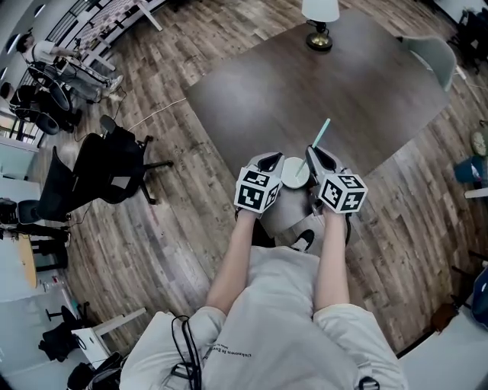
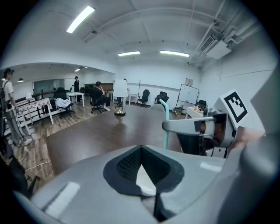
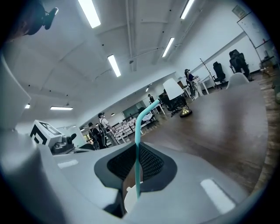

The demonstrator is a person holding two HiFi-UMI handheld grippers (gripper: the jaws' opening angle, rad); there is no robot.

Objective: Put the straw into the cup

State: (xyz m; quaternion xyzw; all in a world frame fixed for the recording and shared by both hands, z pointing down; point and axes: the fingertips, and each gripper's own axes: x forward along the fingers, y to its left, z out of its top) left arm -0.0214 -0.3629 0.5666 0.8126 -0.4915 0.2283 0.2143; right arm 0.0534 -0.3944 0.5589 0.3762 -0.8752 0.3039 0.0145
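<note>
In the head view I hold both grippers close together over the near corner of the dark table (image 1: pixel 305 84). My left gripper (image 1: pixel 273 162) is shut on a white cup (image 1: pixel 295 172), which shows as a white wedge between its black pads (image 2: pixel 143 178). A teal bendy straw (image 1: pixel 318 139) slants up to the right from the cup's top. My right gripper (image 1: pixel 316 157) is shut on this straw (image 3: pixel 138 153), whose bent tip points up and away. The straw's lower end reaches the cup's white top (image 3: pixel 130 199). From the left gripper view the straw (image 2: pixel 166 127) stands beside the right gripper (image 2: pixel 205 130).
A table lamp (image 1: pixel 320 23) stands at the table's far side, with a pale chair (image 1: pixel 433 55) at its right end. A black office chair (image 1: pixel 99 171) sits on the wooden floor to the left. People and desks are far off across the room.
</note>
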